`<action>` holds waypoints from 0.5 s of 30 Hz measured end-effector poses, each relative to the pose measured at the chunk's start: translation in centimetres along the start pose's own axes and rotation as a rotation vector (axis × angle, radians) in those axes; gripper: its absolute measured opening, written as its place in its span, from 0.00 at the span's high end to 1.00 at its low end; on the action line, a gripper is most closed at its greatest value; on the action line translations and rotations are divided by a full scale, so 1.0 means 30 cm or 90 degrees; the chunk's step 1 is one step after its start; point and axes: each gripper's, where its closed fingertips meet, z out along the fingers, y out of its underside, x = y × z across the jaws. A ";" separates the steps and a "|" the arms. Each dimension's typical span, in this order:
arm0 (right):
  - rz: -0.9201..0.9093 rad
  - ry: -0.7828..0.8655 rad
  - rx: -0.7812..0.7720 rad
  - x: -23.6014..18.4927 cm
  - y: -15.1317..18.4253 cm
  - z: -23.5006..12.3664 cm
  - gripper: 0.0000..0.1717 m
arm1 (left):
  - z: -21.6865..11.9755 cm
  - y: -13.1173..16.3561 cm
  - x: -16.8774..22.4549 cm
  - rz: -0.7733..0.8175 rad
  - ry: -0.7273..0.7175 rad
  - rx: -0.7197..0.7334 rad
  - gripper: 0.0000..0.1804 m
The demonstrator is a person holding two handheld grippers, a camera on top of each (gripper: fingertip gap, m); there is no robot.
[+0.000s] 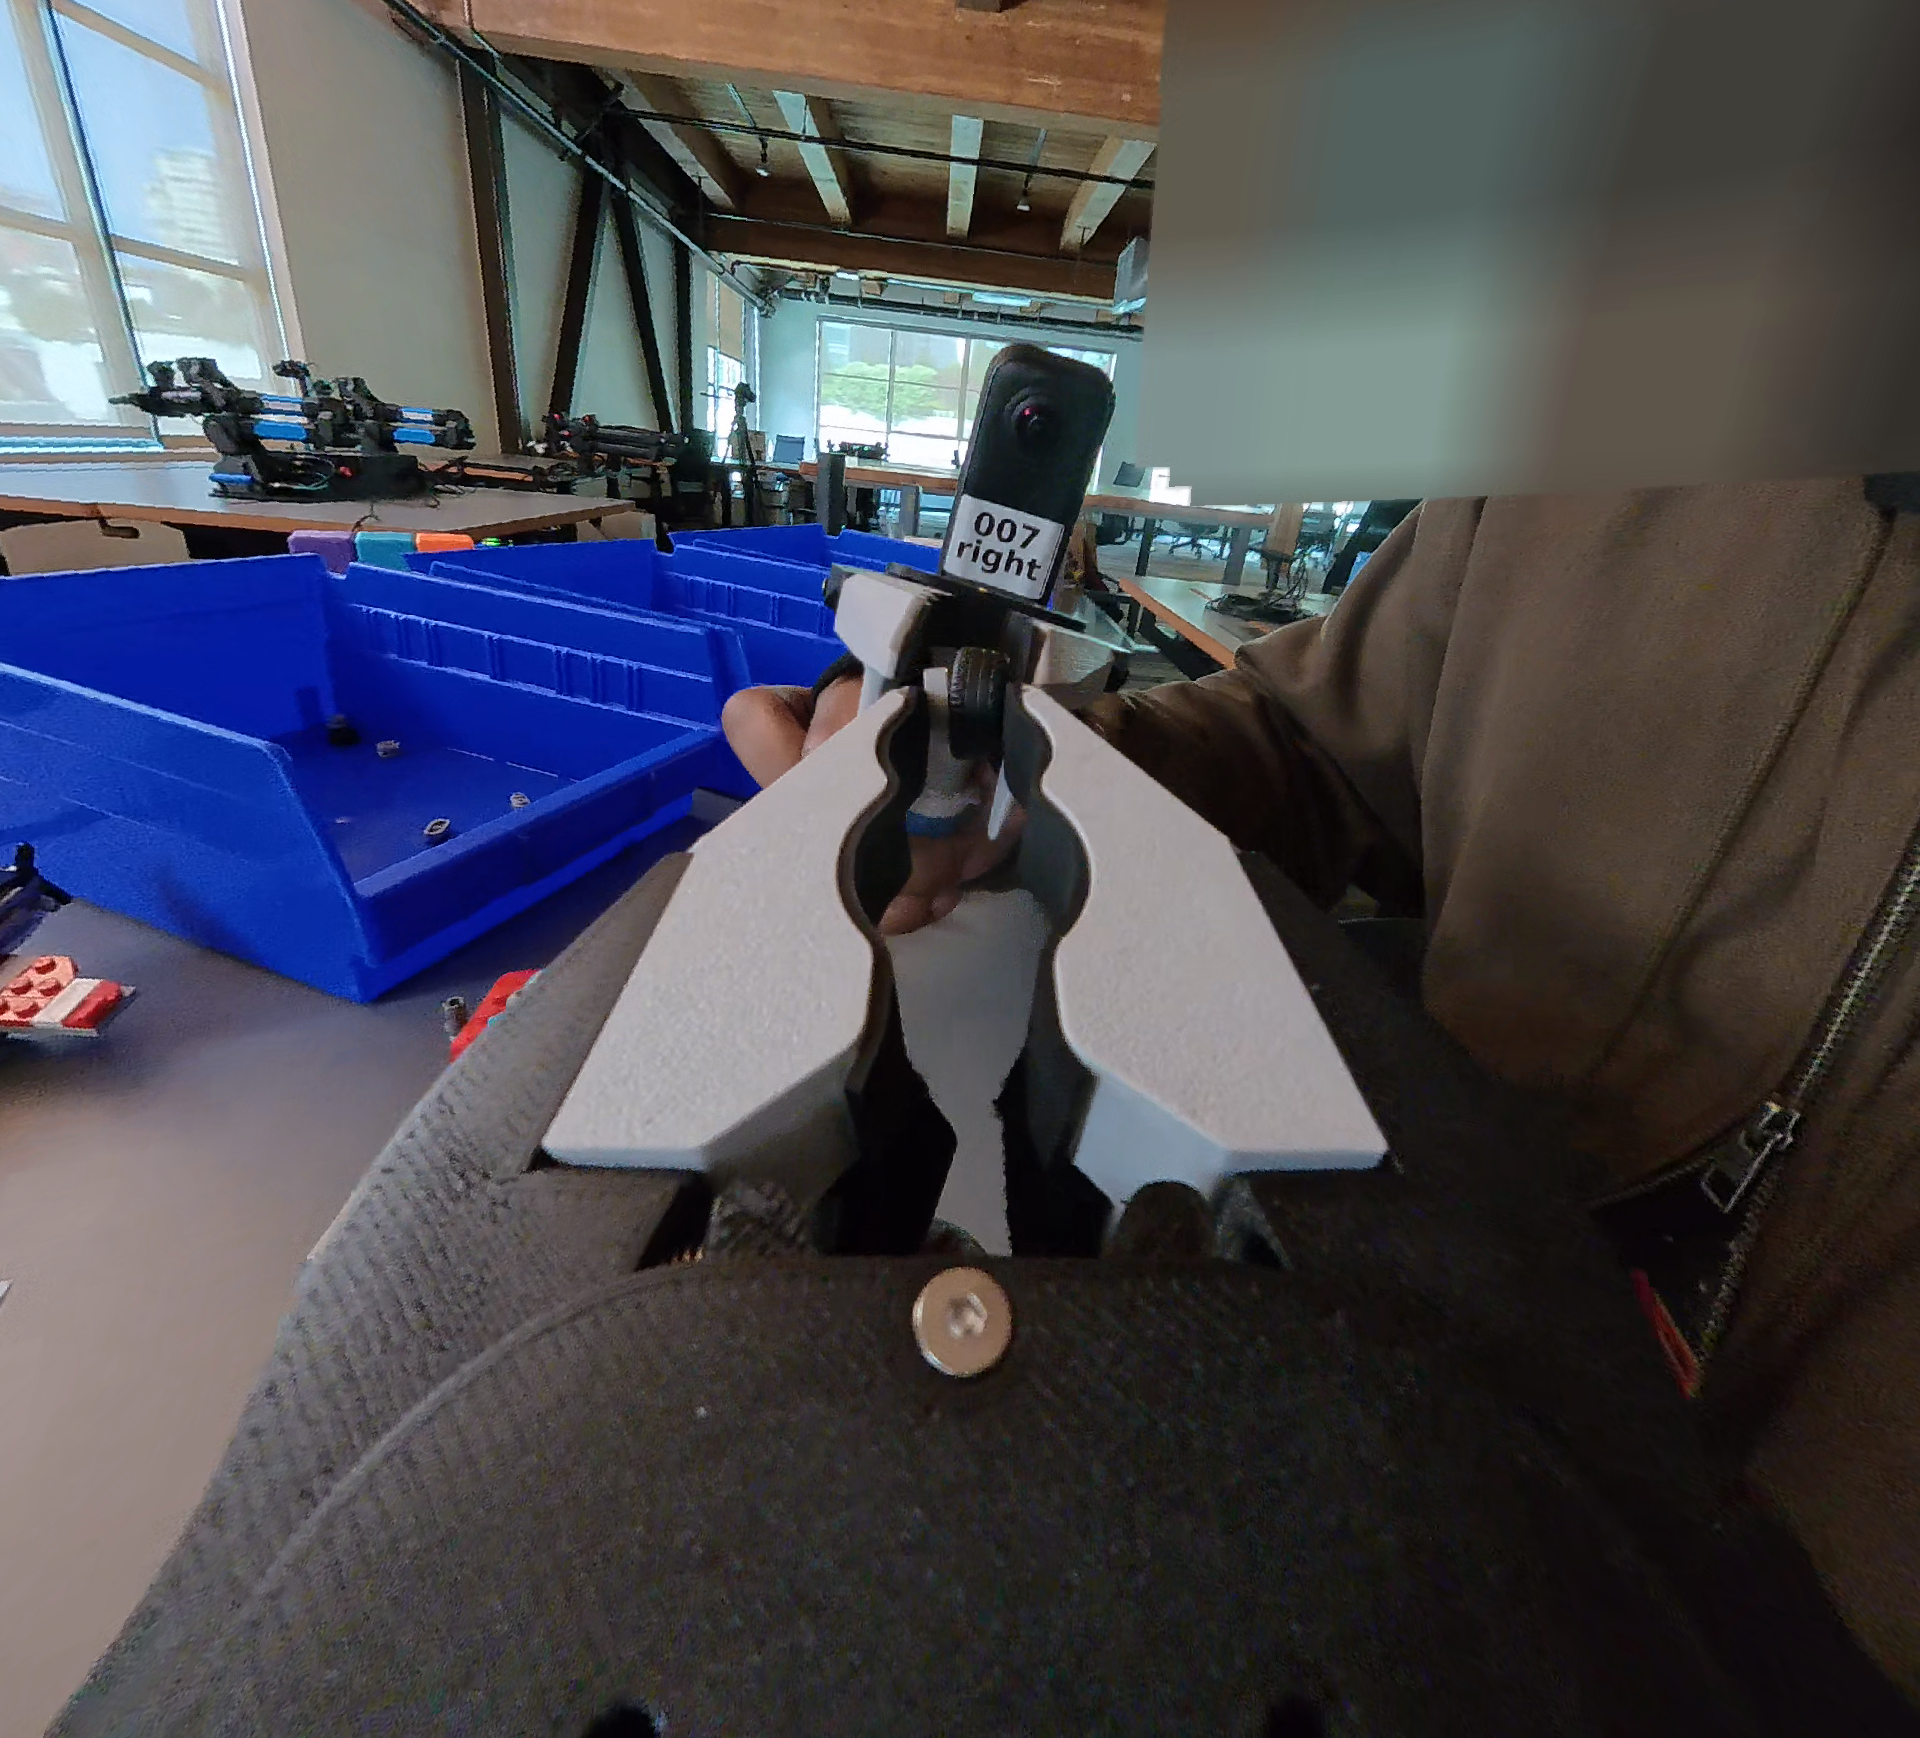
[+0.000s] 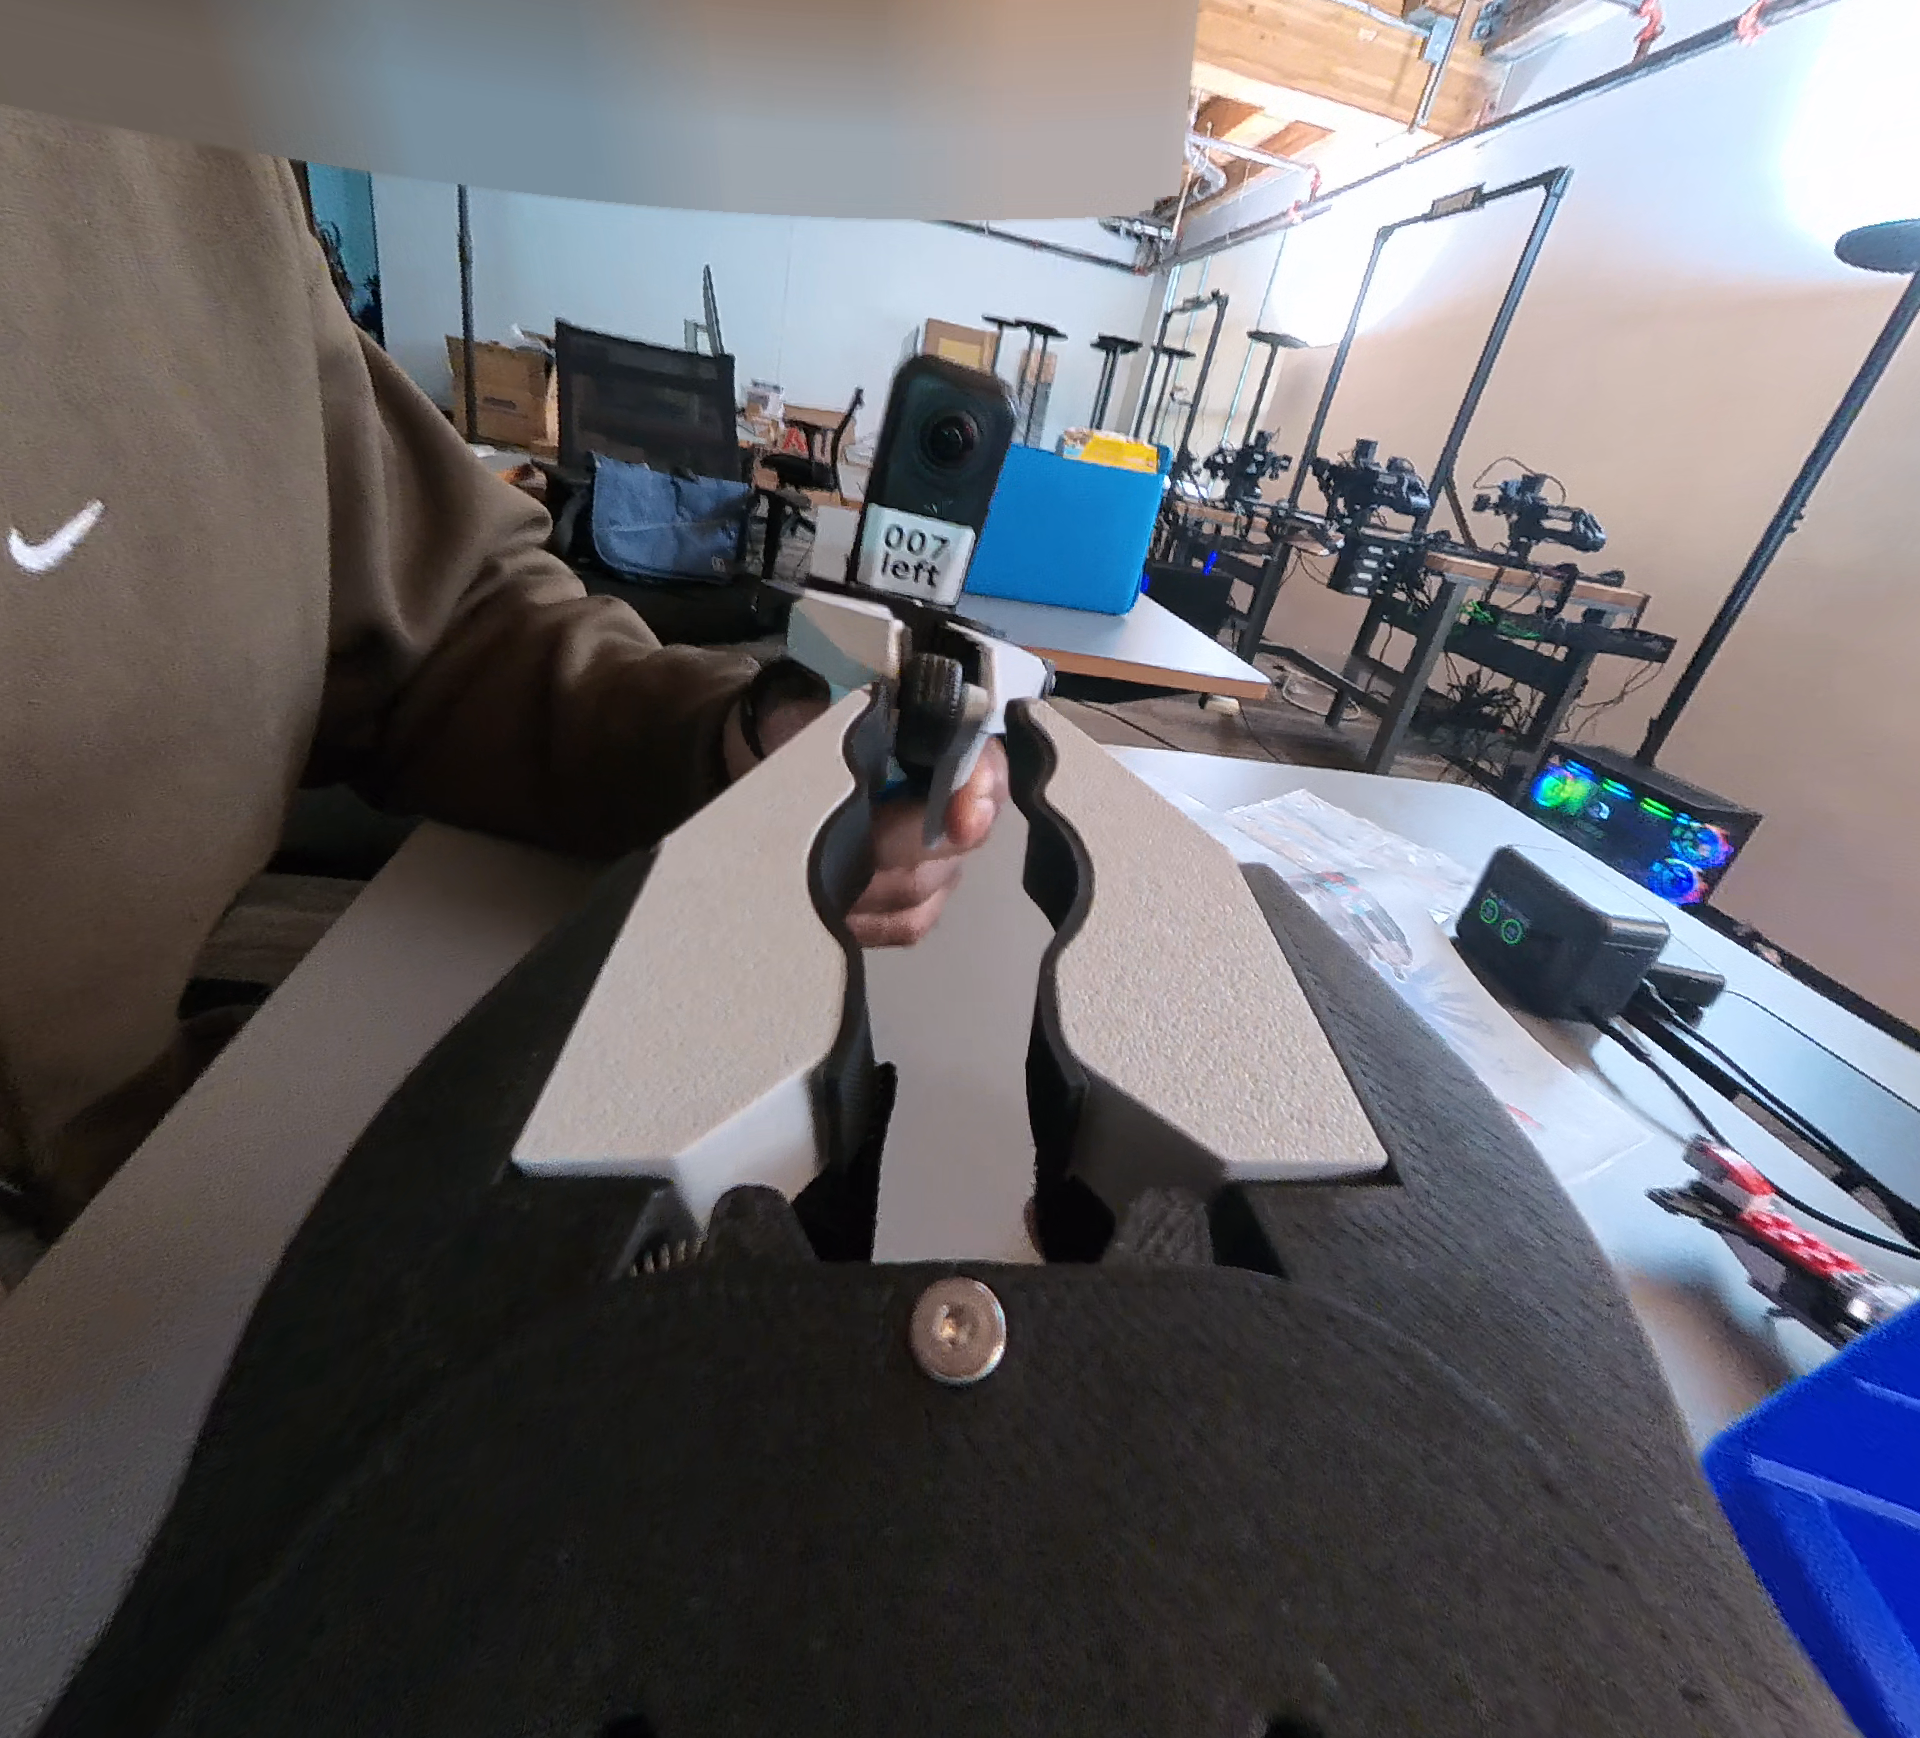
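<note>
The two grippers face each other tip to tip above the table. My left gripper (image 1: 966, 701) is shut on a small black toy wheel (image 1: 977, 701), with a pad pressing on each side. The right wrist view shows the same wheel (image 2: 932, 686) clamped between the left gripper's white fingers (image 2: 977, 732). My right gripper (image 2: 940, 717) is open around it. Its left fingertip is near the wheel and its right fingertip (image 2: 1029, 732) stands clear. In the left wrist view the right gripper (image 1: 966, 649) sits just behind the wheel, held by a hand (image 1: 769, 732).
Blue bins (image 1: 416, 753) holding a few small parts stand at the left. Red brick pieces (image 1: 52, 992) lie on the grey table (image 1: 208, 1169). A black box with cables (image 2: 1558, 935), a clear plastic bag (image 2: 1340, 836) and a blue bin corner (image 2: 1829, 1522) are at the right. A person in a brown jacket (image 1: 1558, 805) is close behind. Left and right tips are no more than a few centimetres apart.
</note>
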 end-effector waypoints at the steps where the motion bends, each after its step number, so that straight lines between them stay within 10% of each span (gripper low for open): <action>1: -0.005 0.000 -0.007 -0.001 0.005 0.001 0.87 | 0.002 0.005 0.003 0.012 -0.001 -0.008 0.92; 15: 0.086 -0.095 0.015 -0.056 -0.006 -0.007 0.91 | 0.007 0.009 0.051 0.023 0.051 -0.005 0.92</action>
